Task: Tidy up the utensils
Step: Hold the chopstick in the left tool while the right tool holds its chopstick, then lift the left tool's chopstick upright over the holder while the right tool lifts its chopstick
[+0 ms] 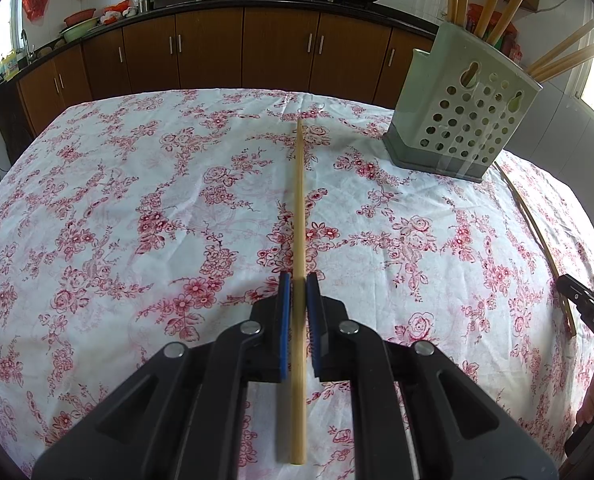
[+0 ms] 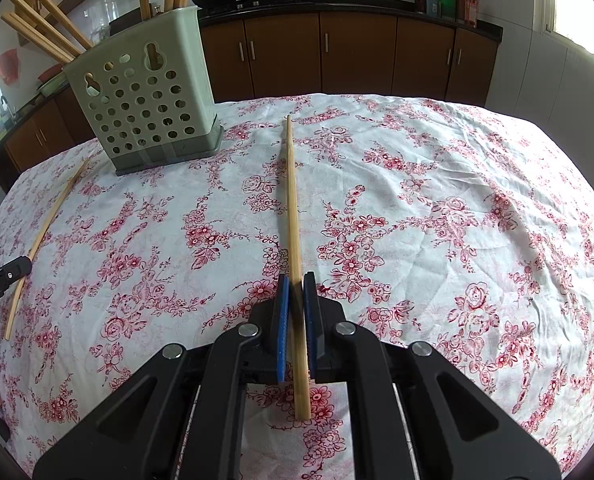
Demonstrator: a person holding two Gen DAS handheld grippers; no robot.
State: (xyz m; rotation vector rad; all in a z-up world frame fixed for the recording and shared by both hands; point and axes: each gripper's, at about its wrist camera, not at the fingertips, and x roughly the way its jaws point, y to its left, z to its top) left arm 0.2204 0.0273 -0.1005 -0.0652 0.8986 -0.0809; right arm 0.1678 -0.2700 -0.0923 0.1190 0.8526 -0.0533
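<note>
Floral tablecloth (image 1: 137, 200), brown kitchen cabinets (image 1: 209, 48) behind — left gripper (image 1: 298, 280) and right gripper (image 2: 295, 280) each pinch a chopstick (image 1: 298, 200); lettering illegible.

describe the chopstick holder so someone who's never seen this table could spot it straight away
Start at the table under the white cloth with red flowers. Near its far edge, by the brown kitchen cabinets, stands the holder: an upright pale green plastic box with a darker grey base. Its front wall full of round holes, and the bamboo chopsticks poking out the top, set it apart.
</note>
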